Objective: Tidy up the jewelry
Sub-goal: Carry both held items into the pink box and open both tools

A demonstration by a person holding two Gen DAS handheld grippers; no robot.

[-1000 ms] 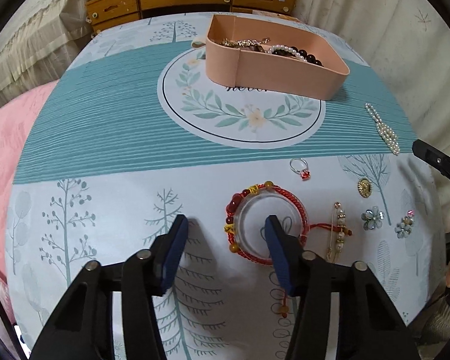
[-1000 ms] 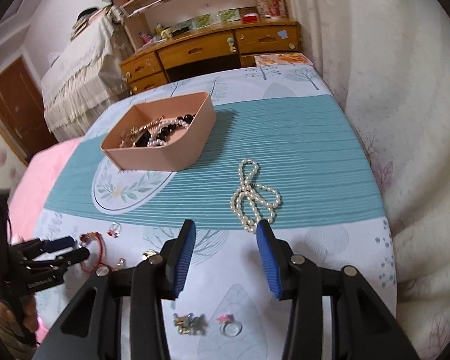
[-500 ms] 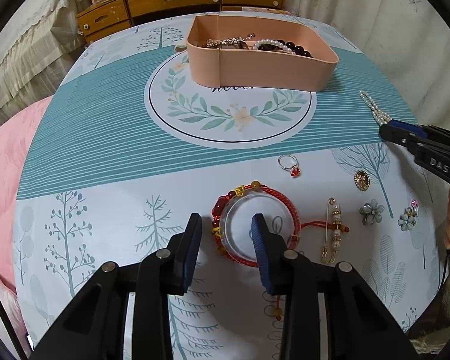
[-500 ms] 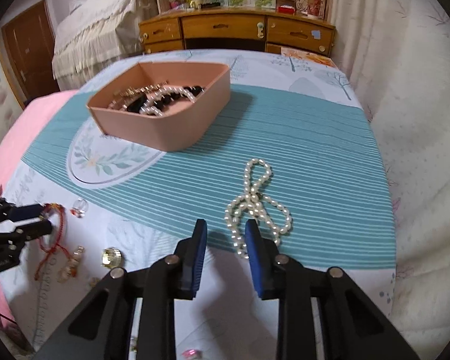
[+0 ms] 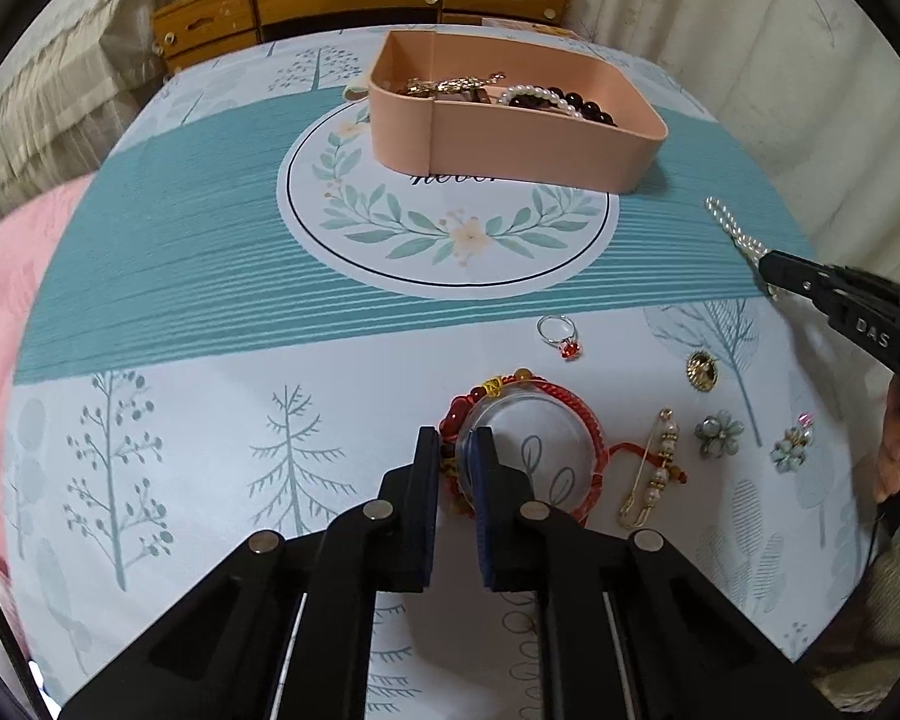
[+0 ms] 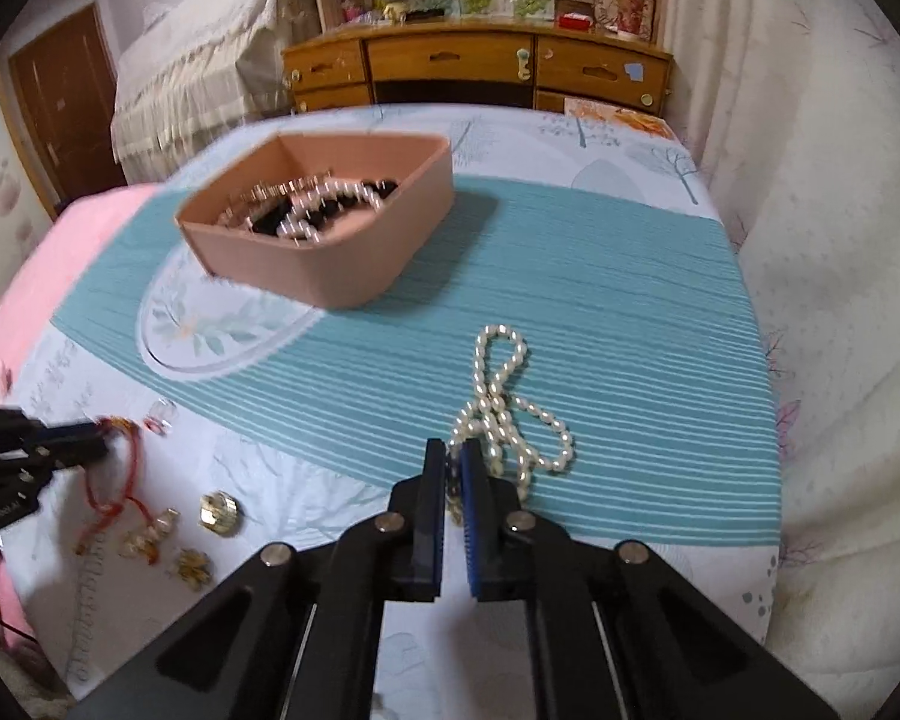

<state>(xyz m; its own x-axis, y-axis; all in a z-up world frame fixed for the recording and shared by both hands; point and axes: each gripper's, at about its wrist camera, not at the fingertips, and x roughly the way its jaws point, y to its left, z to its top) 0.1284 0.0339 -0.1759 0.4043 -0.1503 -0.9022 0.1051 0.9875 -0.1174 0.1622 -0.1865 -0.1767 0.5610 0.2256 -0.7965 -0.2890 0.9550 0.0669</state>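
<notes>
While the left gripper [image 5: 453,441] pinches the red cord bracelet [image 5: 528,456] at its left edge on the tablecloth [image 5: 180,408], the right gripper [image 6: 453,462] is clamped on a strand of the pearl necklace [image 6: 504,408]. Farther back, a pink box [image 5: 510,138] holds other jewelry.

Surface: table under my grippers, tree-print cloth [image 5: 210,420] with teal band | 12 o'clock: pink tray [image 5: 510,144] of jewelry | 2 o'clock: pearl necklace [image 6: 504,414] | near centre: red cord bracelet [image 5: 570,420], red-stone ring [image 5: 561,339] | 3 o'clock: gold button [image 5: 702,369], pin [image 5: 654,468], two flower brooches [image 5: 720,435]
</notes>
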